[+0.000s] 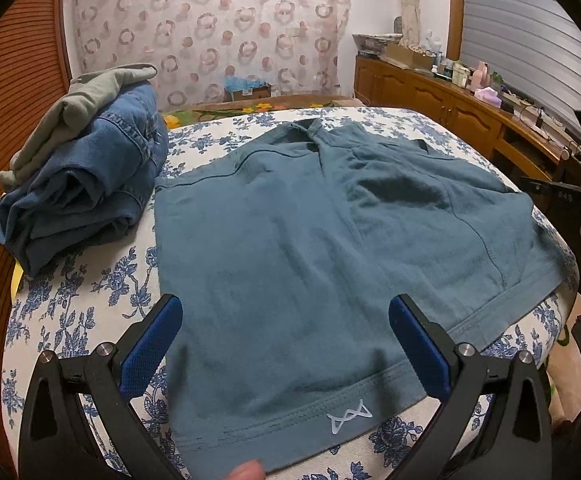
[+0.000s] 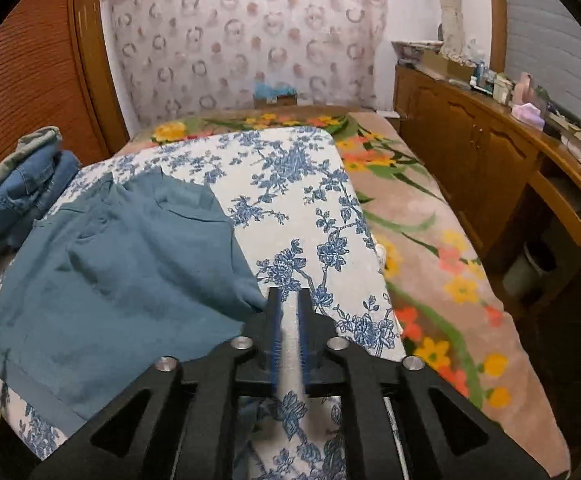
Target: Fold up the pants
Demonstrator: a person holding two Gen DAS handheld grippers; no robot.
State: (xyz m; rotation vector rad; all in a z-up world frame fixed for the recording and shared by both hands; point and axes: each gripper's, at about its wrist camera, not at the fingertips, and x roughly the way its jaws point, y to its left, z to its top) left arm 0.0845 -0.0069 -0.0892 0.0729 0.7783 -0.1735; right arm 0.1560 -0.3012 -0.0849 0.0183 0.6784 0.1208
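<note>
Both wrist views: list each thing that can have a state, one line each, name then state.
teal shorts: spread flat on the floral sheet, unfolded, waistband nearest the left gripper.
left gripper: jaws wide open above the waistband, holding nothing.
right gripper: jaws nearly closed beside the shorts' edge; grip on cloth unclear.
jeans pile: folded, stacked beside the shorts.
floral sheet: laid flat.

Count, both wrist views:
- teal pants [image 1: 290,240]: 1, spread flat on the board.
- folded garments stacked at left: 2, namely blue jeans [image 1: 78,196] and a grey-green piece [image 1: 86,100] on top.
- grippers: 2, left gripper [image 1: 286,344] and right gripper [image 2: 288,312].
- floral-covered board [image 2: 310,208]: 1.
- wooden sideboard [image 2: 470,152]: 1.
</note>
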